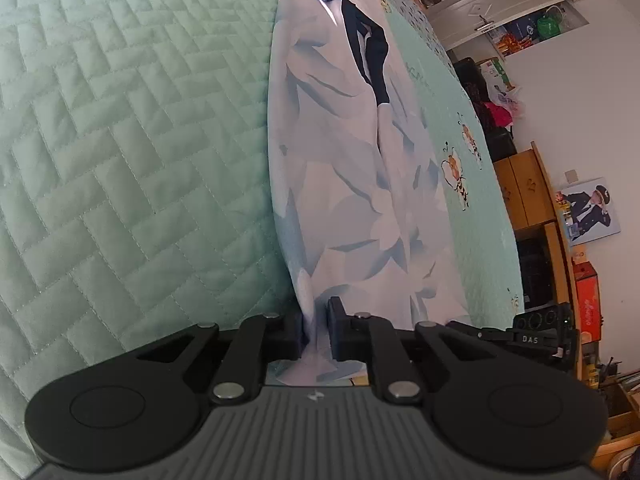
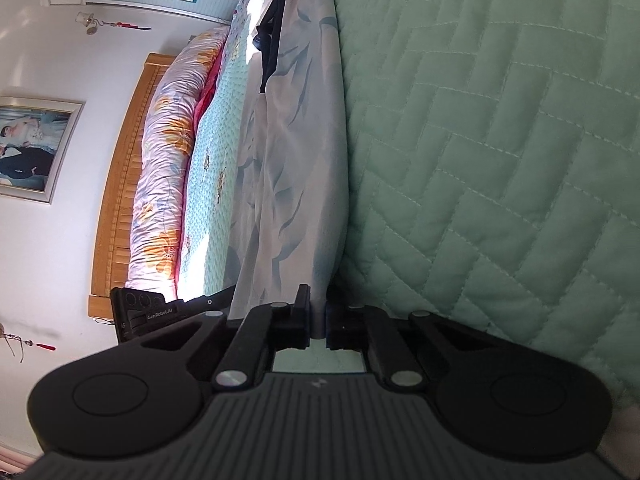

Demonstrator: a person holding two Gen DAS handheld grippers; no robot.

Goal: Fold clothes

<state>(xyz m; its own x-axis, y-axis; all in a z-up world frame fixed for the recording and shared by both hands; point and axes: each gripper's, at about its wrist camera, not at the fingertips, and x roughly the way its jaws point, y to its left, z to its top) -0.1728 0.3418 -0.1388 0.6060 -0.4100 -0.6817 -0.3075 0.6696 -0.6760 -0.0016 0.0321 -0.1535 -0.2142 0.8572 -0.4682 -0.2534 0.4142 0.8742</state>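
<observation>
A pale blue floral garment [image 1: 344, 184] with a dark navy strap lies stretched lengthwise across a mint-green quilted bedspread [image 1: 120, 140]. The left gripper [image 1: 316, 334] and the right gripper [image 2: 318, 322] are each clamped on its near hem. The step looks like grasping for a fold; next, both likely lift together, evenly.

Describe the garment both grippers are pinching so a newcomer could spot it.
Start at the mint-green quilted bedspread covering the bed. Along it lies a long pale-blue and white floral fabric garment, its near edge clamped by the left gripper and right gripper. Only it carries a dark navy strap; the bedding nearby is quilted.
</observation>
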